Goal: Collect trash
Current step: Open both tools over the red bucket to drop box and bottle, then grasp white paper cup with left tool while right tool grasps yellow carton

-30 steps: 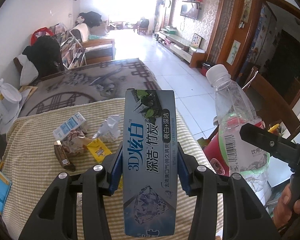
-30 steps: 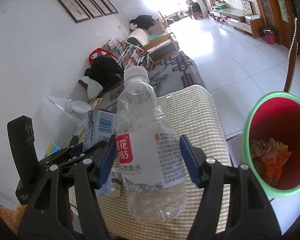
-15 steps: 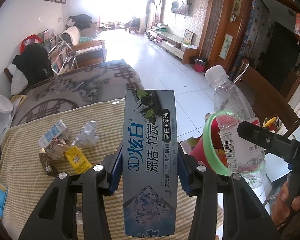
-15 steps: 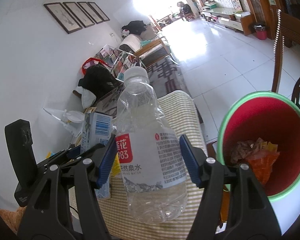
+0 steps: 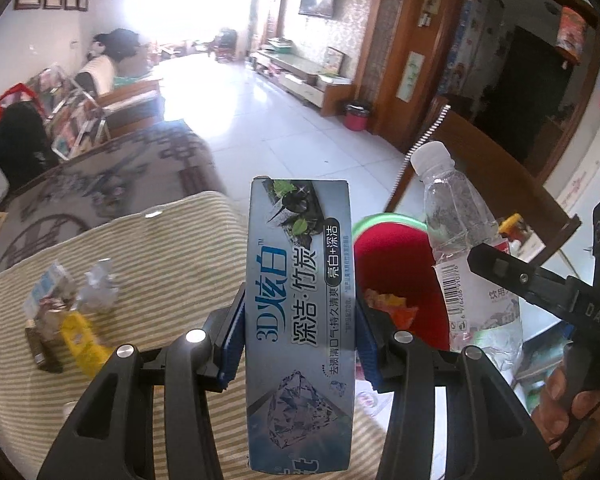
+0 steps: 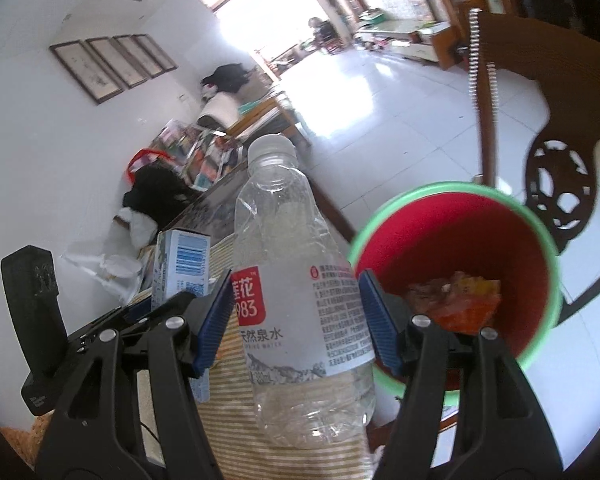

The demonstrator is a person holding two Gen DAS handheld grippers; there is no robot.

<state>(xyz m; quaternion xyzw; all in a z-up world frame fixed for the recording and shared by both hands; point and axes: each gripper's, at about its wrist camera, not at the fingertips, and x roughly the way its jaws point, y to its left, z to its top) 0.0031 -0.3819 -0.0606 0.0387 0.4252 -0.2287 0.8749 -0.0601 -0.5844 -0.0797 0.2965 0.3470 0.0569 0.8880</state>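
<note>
My left gripper (image 5: 300,344) is shut on a grey-blue toothpaste box (image 5: 300,320), held upright above the striped table edge. My right gripper (image 6: 296,320) is shut on a clear empty water bottle (image 6: 296,300) with a red and white label; the bottle also shows in the left wrist view (image 5: 472,272). A red bin with a green rim (image 6: 460,240) stands on the floor just right of the table, with orange wrappers inside; it shows behind the box in the left wrist view (image 5: 400,256). Both grippers are close to the bin's near rim.
Several bits of trash lie on the striped tablecloth (image 5: 160,248) at left: a small carton (image 5: 46,284), crumpled paper (image 5: 98,286), a yellow wrapper (image 5: 78,334). A dark wooden chair (image 6: 556,184) stands behind the bin. A patterned rug (image 5: 100,176) lies beyond the table.
Both grippers have moved right toward the bin with their loads. The bin has come nearer and more central in both views, and the trash pile has slid left.
</note>
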